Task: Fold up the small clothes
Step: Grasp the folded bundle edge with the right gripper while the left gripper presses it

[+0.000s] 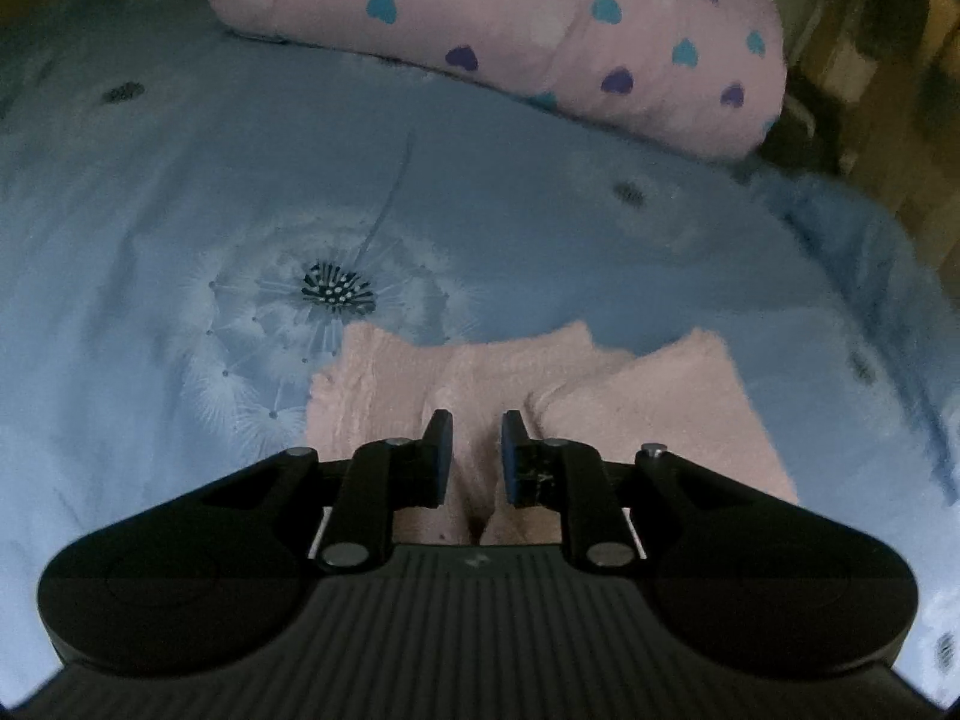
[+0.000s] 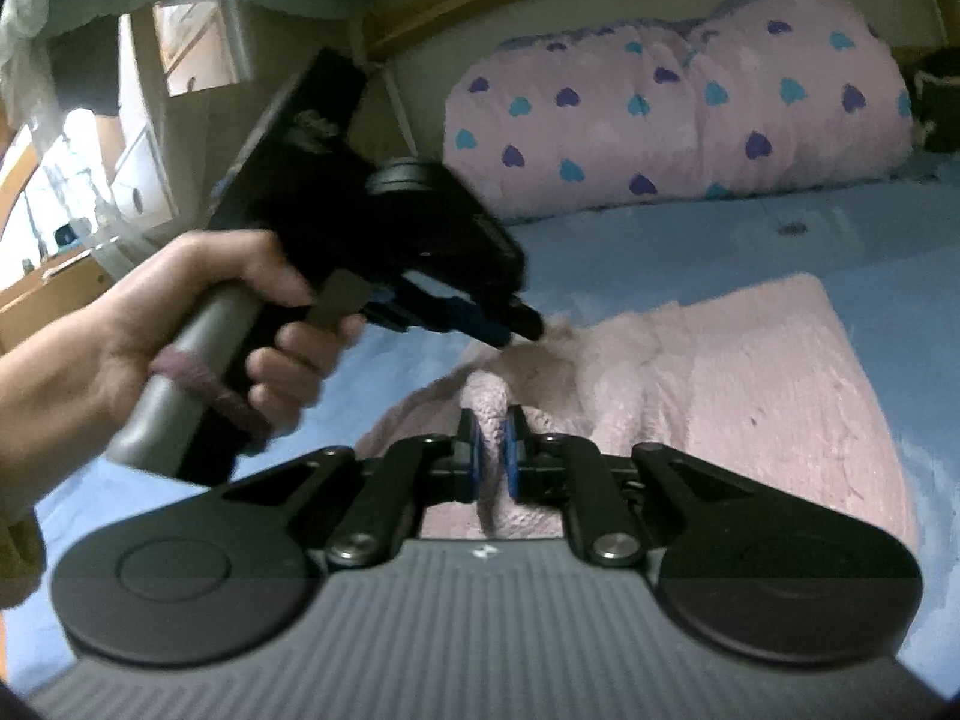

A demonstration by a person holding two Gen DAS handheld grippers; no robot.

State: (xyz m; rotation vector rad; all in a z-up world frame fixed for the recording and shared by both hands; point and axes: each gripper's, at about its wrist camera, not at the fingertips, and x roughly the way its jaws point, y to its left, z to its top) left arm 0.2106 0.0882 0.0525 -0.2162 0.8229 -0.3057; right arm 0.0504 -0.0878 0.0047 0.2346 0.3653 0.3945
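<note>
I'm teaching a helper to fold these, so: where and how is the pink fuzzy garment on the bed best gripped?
Judging by its pose, take the pink garment by its near edge, coming in low from the front. It lies flat on the blue bedsheet, so only a bunched-up edge offers a ridge to pinch. The right gripper and left gripper each grip such a fold there.

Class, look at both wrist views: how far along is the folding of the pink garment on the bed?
Done: the pink garment is laid out on the blue bedsheet. In hand: the left gripper and right gripper each pinch a ridge of its near edge, which looks bunched and raised. Left: no fold looks finished; the pinched edge seems yet to be carried over and flattened.
</note>
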